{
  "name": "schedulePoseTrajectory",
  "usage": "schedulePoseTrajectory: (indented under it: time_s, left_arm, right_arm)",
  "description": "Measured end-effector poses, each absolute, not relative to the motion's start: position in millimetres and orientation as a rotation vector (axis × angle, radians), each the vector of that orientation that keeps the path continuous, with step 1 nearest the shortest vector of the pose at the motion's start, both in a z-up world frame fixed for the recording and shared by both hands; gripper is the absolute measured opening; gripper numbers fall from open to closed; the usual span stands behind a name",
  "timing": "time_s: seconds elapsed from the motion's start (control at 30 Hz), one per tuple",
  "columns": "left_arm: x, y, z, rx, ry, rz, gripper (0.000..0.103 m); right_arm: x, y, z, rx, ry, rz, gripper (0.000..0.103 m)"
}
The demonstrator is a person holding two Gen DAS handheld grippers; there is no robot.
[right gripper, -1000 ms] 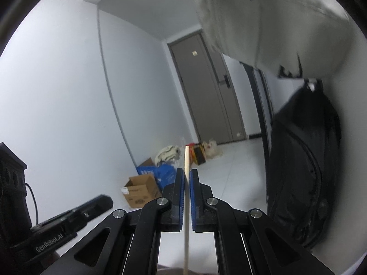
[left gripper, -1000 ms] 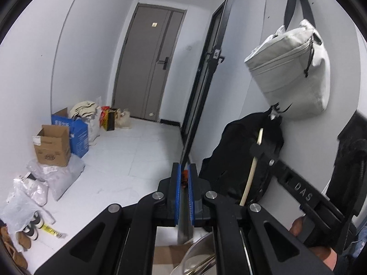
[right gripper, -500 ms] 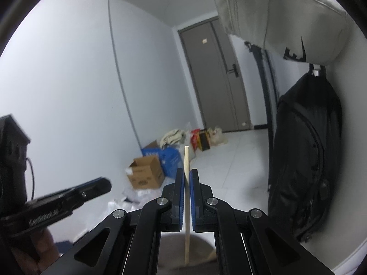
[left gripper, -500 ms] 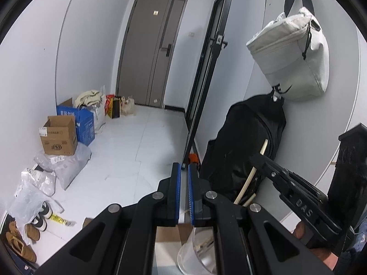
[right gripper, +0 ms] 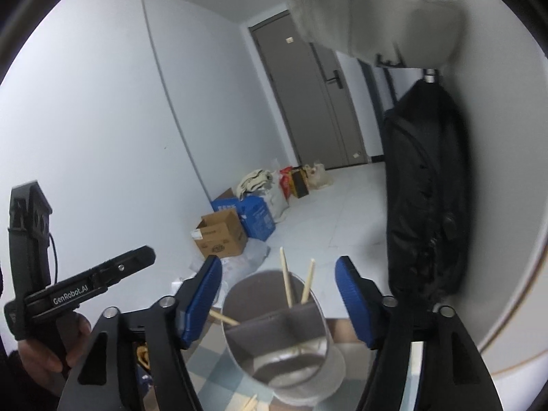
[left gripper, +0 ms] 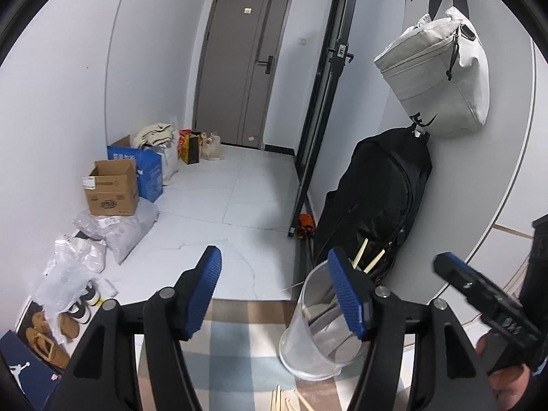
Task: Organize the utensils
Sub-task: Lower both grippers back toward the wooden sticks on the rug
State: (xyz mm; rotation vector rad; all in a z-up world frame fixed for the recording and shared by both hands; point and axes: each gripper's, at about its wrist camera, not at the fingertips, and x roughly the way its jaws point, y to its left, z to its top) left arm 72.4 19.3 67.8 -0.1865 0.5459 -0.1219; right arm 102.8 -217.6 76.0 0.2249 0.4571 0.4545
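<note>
Chopsticks [right gripper: 287, 282]: two stand in the holder [right gripper: 277, 335], several lie loose below; both grippers [left gripper: 274, 294] [right gripper: 279, 299] spread, empty.

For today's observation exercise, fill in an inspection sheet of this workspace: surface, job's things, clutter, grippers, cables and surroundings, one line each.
Surface: checked cloth in pale blue and beige on the work surface.
Job's things: clear holder with a grey divider stands upright; two chopsticks lean inside it; loose chopsticks lie on the cloth in front.
Clutter: nothing seen on the cloth besides these.
Grippers: left gripper open and empty; right gripper open and empty, over the holder.
Cables: a thin black cable at the left gripper's body.
Surroundings: grey door, cardboard box, black backpack and pale bag hanging on the wall.
</note>
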Motion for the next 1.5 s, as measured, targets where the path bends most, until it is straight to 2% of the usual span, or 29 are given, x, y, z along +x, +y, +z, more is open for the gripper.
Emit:
schedulePoseTrajectory:
  time_s: [0.03,0.1,0.27,0.4,0.5,0.63,0.93,1.07,1.33,1.43,1.5]
  left_arm:
    - [69.9,19.7,67.2,-0.186,0.552,-0.116,0.060]
    - [63.4,19.1,65.9,-0.181,0.571,-0.096,0.062]
    - [46.4,17.7,61.6,-0.171,0.585,-0.077,0.074]
    - [33.1,14.8,55.6,-0.160,0.603,-0.079,0.074]
    - [25.2,12.3,48.1,-0.159,0.624,-0.075,0.075]
    - [15.4,12.9,38.1,-0.165,0.647,-0.070,0.084]
    - [-3.6,17.8,9.3,-0.144,0.672,-0.016,0.084]
    - [-9.2,23.2,-3.1,-0.152,0.677,-0.009,0.084]
    - [-9.0,26.7,-20.6,-0.142,0.707,-0.022,0.084]
    - [-7.2,28.8,-25.5,-0.136,0.723,-0.021,0.084]
    - [-6.2,30.5,-28.2,-0.133,0.732,-0.021,0.084]
  right_arm:
    - [96.9,-220.3,77.5,0.231,0.454,0.454,0.074]
    - [86.2,-224.1,80.6,0.232,0.448,0.453,0.083]
    - [55.4,-226.6,84.4,0.201,0.434,0.454,0.088]
    - [34.6,-225.7,81.6,0.177,0.441,0.450,0.095]
    - [21.5,-223.9,76.3,0.154,0.453,0.447,0.095]
    - [8.6,-219.3,68.1,0.130,0.486,0.454,0.097]
    - [-9.6,-210.9,42.1,0.086,0.572,0.466,0.098]
    - [-3.1,-207.6,21.5,0.114,0.702,0.506,0.098]
    - [6.9,-195.4,-8.2,0.088,0.817,0.517,0.098]
    - [14.5,-190.9,-18.7,0.073,0.870,0.503,0.097]
    - [21.3,-187.4,-26.7,0.070,0.902,0.500,0.090]
